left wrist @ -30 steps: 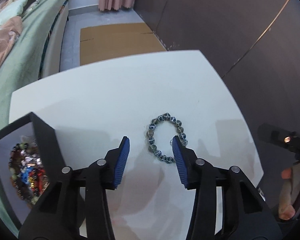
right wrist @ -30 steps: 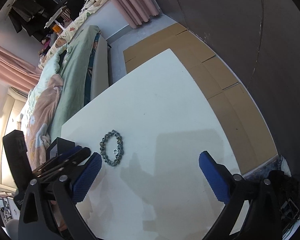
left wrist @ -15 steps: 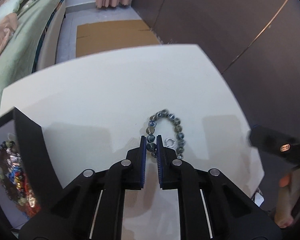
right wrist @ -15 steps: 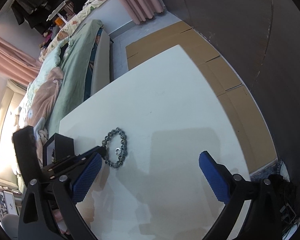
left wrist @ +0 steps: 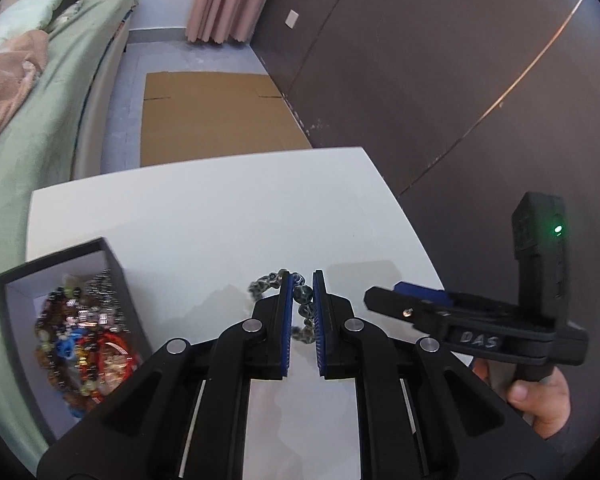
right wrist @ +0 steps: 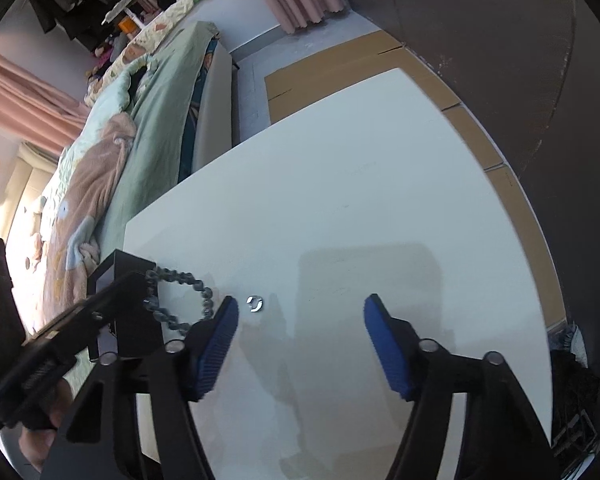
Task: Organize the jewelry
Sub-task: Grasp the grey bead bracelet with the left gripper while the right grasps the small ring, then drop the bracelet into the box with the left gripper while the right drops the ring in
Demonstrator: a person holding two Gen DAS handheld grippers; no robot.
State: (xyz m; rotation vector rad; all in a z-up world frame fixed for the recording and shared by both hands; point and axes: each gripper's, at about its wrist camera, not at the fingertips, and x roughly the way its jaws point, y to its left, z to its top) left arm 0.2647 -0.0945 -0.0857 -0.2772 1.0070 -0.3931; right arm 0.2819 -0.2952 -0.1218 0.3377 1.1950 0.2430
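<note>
Beside the black open box (left wrist: 116, 268), the left gripper (left wrist: 302, 304) pinches the dark beaded bracelet (left wrist: 302, 300), seemingly lifted; the right gripper (right wrist: 300, 320), half-spread and just narrowing, holds nothing.

From my seat the white table (right wrist: 380, 184) is bare across its far half and right side, so I see wide passage there. On the left edge the black jewelry box (left wrist: 116, 264) stands open, its walls blocking a low sweep that way. The left gripper (left wrist: 302, 304), clamped on the bead bracelet (right wrist: 188, 284), and the right gripper (right wrist: 298, 316) crowd the near middle; a small silver ring (right wrist: 255, 304) lies between the right one's spread pads.
</note>
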